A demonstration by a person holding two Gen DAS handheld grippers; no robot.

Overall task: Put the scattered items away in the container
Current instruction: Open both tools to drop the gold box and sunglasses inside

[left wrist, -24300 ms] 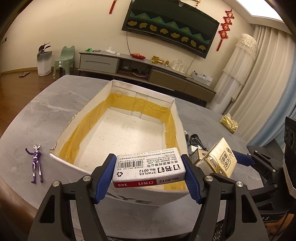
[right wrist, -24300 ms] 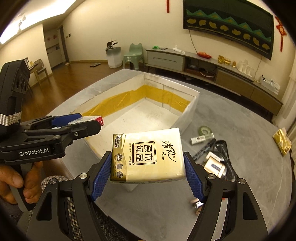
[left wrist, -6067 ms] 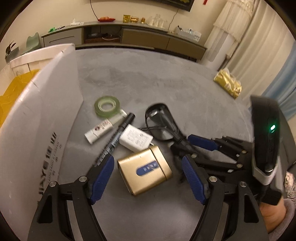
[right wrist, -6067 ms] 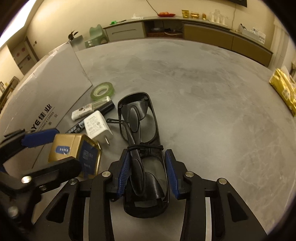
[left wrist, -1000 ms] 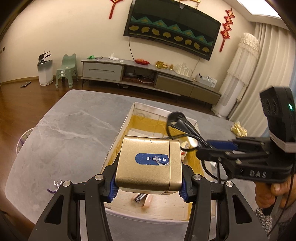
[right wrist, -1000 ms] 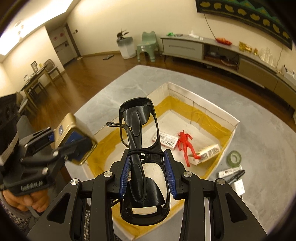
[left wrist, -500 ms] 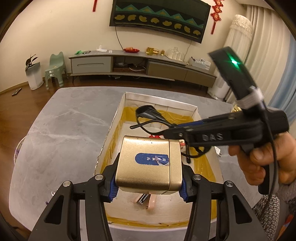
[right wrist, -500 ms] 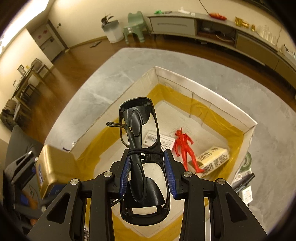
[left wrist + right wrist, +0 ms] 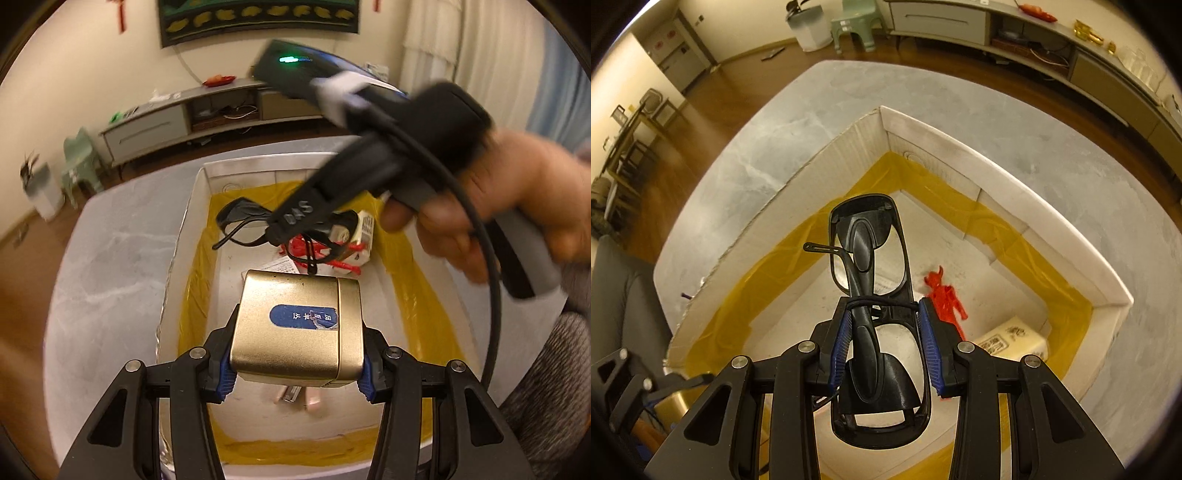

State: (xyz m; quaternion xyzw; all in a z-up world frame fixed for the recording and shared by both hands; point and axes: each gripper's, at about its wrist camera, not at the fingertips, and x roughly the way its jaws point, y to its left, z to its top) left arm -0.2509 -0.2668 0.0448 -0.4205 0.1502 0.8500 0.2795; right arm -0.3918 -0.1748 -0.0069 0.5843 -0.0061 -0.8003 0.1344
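- A gold tin (image 9: 297, 328) is pinched between the pads of the left claw (image 9: 297, 369) and held over the near end of the box (image 9: 192, 206); it is judged not yet released.
- Black glasses (image 9: 875, 325) are clamped by the right claw (image 9: 886, 350), folded, with one lens pointing forward past the fingertips, above the box interior (image 9: 997, 173).
- Already lying in the box, ahead of and below both claws: a red figure (image 9: 945, 295), a tissue pack (image 9: 1012, 341) just right of the figure, and a white staple box (image 9: 280, 264) partly hidden behind the tin.
- Something pale lies on the box floor directly under the left claw (image 9: 295, 395); it is blurred and mostly covered, so its nature cannot be told.
- The task is judged well under way: three or more items are stowed, and two more are ready to be dropped.
- The table (image 9: 775, 147) seen beyond the box shows no loose items, but the side to the right of the claws is mostly out of view.
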